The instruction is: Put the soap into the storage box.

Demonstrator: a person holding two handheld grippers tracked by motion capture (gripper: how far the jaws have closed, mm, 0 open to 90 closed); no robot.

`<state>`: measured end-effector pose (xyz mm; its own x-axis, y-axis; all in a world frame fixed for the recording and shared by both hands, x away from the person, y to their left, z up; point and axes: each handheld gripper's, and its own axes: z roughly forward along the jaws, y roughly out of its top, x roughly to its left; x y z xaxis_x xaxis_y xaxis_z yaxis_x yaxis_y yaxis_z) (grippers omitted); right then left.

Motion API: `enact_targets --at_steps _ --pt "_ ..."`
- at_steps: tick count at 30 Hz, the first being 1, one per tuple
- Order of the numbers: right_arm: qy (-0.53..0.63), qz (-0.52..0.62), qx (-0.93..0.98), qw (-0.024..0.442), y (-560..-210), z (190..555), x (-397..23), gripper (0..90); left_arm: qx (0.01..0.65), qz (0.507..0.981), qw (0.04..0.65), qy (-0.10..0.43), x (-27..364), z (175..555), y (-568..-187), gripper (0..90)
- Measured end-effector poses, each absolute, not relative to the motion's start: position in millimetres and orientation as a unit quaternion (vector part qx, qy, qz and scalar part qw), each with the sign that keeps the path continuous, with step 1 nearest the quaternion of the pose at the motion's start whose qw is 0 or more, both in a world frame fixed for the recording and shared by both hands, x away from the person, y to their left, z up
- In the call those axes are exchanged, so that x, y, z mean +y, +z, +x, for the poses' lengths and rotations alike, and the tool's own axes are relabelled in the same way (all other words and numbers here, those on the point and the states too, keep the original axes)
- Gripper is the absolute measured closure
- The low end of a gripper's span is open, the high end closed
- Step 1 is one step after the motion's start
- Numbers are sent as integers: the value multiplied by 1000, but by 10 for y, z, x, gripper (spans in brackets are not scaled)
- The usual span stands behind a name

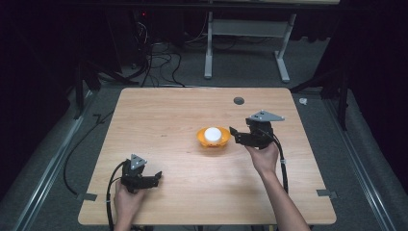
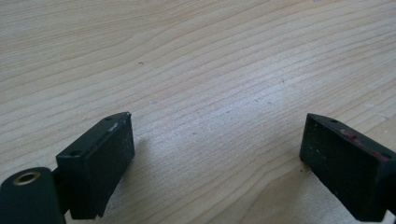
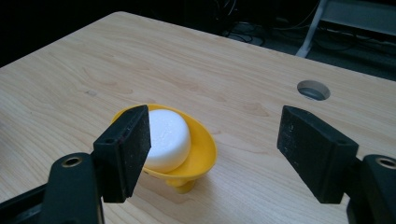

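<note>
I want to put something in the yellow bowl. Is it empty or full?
Not empty. A white round object already sits inside the yellow bowl, taking up most of it. The high view shows it in the bowl's middle too.

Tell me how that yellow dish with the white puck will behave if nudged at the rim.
The yellow dish stands on a narrow foot under a wide rim, so it would probably tip rather than slide. The white puck sits loose inside and looks smooth; it may shift or slip out.
</note>
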<state>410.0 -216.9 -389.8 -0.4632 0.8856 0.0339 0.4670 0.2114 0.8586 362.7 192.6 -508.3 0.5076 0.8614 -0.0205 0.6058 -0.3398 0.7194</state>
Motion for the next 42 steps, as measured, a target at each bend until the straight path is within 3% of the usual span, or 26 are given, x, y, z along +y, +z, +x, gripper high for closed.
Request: enact_targets --at_steps 42 --pt "441 477 709 275 -3775 3704 -2724 263 460 797 344 186 1926 3627 -5083 104"
